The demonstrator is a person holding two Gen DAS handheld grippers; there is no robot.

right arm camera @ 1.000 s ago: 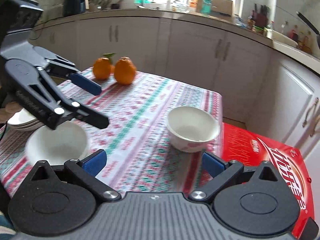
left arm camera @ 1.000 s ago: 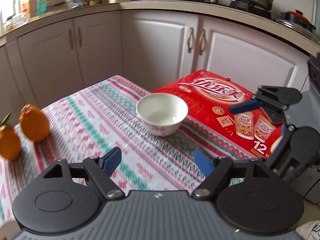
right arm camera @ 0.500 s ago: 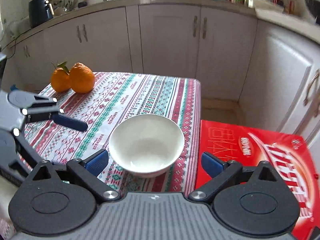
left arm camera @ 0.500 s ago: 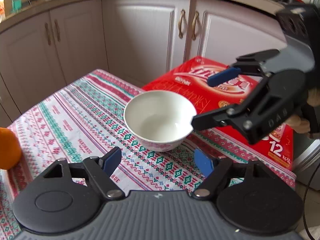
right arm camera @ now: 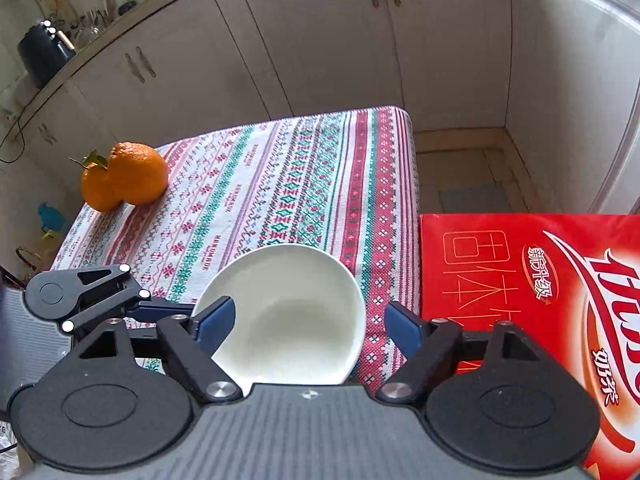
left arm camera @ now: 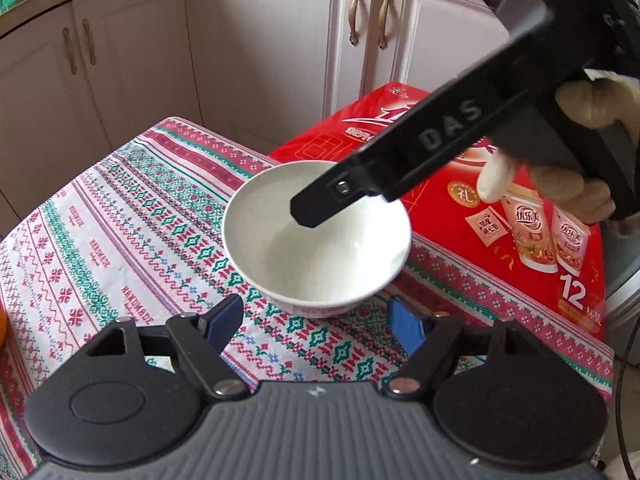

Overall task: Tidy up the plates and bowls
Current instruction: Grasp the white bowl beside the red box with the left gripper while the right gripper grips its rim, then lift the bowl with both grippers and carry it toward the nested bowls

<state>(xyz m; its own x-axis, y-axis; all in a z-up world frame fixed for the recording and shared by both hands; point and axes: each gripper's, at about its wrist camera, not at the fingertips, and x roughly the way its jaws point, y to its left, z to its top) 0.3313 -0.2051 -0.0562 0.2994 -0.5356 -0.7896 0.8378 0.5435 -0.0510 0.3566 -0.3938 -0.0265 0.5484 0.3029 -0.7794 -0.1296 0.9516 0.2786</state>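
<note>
Right wrist view shows the white bowl point(right arm camera: 286, 316) sitting on the patterned tablecloth point(right arm camera: 256, 184) close to the table's right edge, just beside the red carton point(right arm camera: 532, 300) that stands against that edge. The right gripper point(right arm camera: 308, 322) has just been closing: its jaws stand about half open with the bowl between them, the left blue pad point(right arm camera: 214, 322) over the rim, the right pad clear of the wall, so nothing is gripped yet. In the left wrist view the left gripper point(left arm camera: 316, 322) hovers just short of the bowl point(left arm camera: 316, 236), also about half open and empty, both its pads apart from the bowl.

Risks, as I judge them:
- The two grippers converge on one bowl. The left gripper's finger already shows beside the right gripper's left pad, so a collision could knock the bowl.
- One pad seems to be over the bowl and the other outside. If they close off-centre, the smooth, curved wall may squirt out or tip.
- A sideways shove would drive the bowl into the carton, or towards the table's near edge.
- Two oranges point(right arm camera: 128, 178) at the far left corner lie well apart and seem safe.
</note>
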